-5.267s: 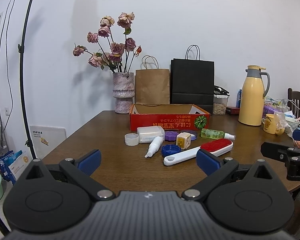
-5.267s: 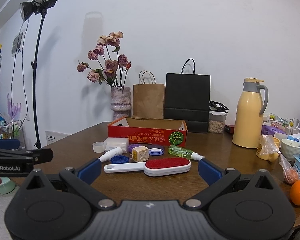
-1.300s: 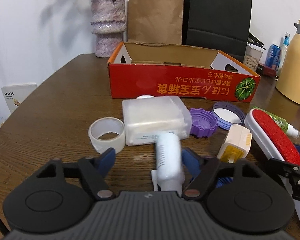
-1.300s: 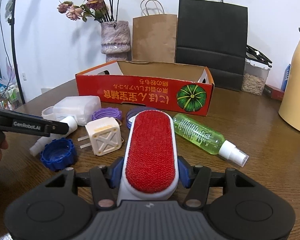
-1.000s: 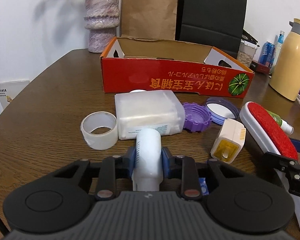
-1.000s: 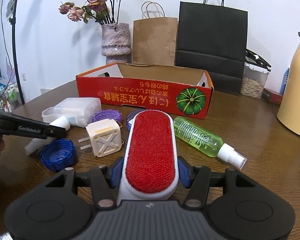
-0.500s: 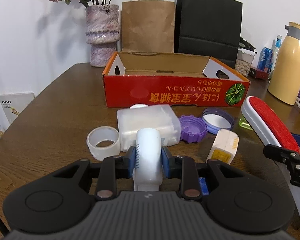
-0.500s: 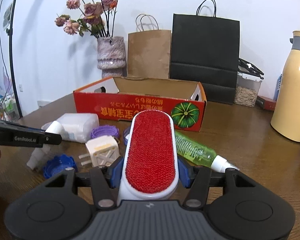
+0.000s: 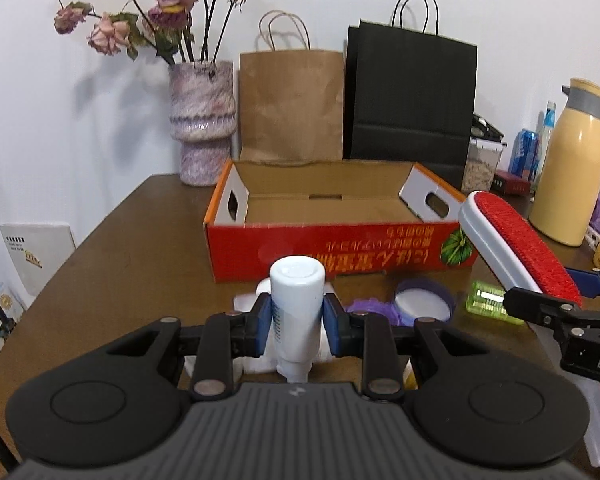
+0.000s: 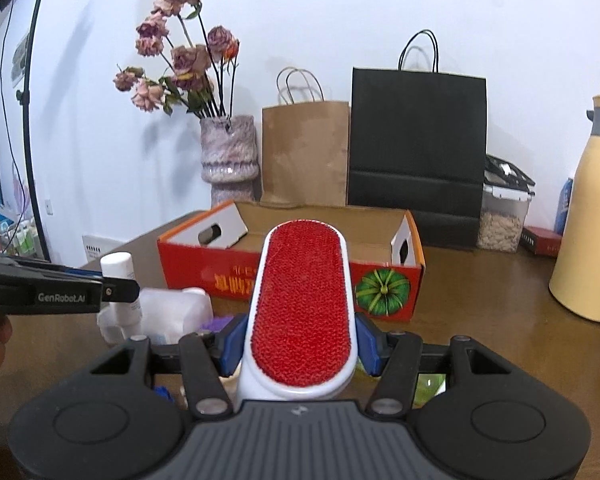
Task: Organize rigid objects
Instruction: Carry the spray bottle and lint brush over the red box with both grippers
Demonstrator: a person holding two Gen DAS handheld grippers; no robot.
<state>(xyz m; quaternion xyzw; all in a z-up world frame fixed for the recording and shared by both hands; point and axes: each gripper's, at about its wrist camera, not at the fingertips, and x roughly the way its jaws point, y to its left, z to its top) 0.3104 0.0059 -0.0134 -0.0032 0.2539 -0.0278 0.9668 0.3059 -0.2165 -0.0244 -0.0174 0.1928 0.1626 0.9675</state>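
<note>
My left gripper (image 9: 296, 322) is shut on a small white bottle (image 9: 297, 312), held off the table with its flat base pointing toward the open red cardboard box (image 9: 332, 256). My right gripper (image 10: 300, 342) is shut on a white lint brush with a red pad (image 10: 302, 312), also lifted and aimed at the box (image 10: 384, 276). From the left wrist view the brush (image 9: 520, 240) shows at the right, tilted up in the right gripper. From the right wrist view the white bottle (image 10: 118, 270) shows at the left in the left gripper. The box looks empty inside.
On the table (image 9: 132, 240) before the box lie a translucent white container (image 10: 172, 312), purple lids (image 9: 422, 300) and a green spray bottle (image 9: 488, 302). Behind the box stand a vase of dried roses (image 9: 202, 120), a brown bag (image 9: 292, 104) and a black bag (image 9: 410, 96). A yellow thermos (image 9: 572, 168) stands right.
Both grippers closed on their objects, the left on the bottle and the right on the brush. Since then both have risen off the table, and the box now sits lower in each view.
</note>
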